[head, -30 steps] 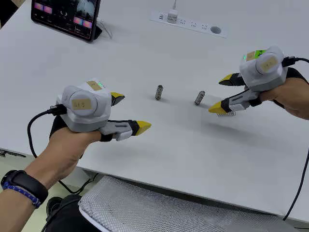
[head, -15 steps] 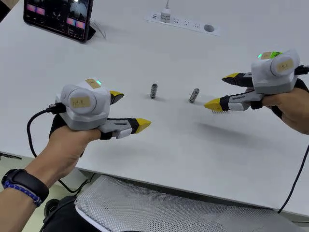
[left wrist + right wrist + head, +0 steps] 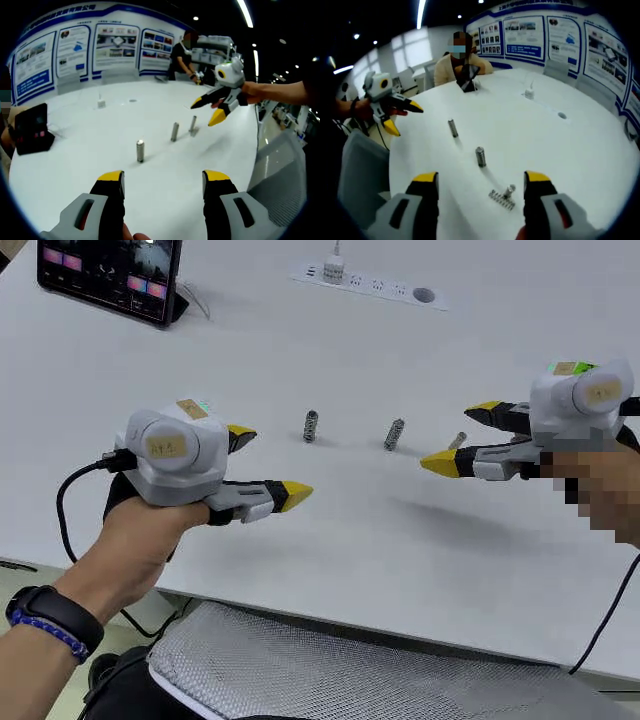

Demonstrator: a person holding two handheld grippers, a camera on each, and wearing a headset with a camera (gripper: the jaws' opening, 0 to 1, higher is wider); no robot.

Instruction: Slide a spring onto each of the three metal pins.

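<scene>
White table: in order. Tablet at the far left and power strip at the far centre, both well apart from the work.

Left gripper: held above the near left of the table, fingers apart, nothing between them. Its place against the pins matches that of a second ago.

Right gripper: fingers apart, nothing held. Over the last second it has drawn back to the right and risen, away from the spot on the table where its lower finger hung.

Left pin and middle pin: each stands upright with a spring around it.

Right pin: upright and bare, standing clear of the right gripper.

Loose spring: lies flat on the table just beside the foot of the right pin, on its near side in the right gripper view.

Finding: two of three pins done. The withdrawal left the last spring on the table, so it has yet to be picked up and slid on.
</scene>
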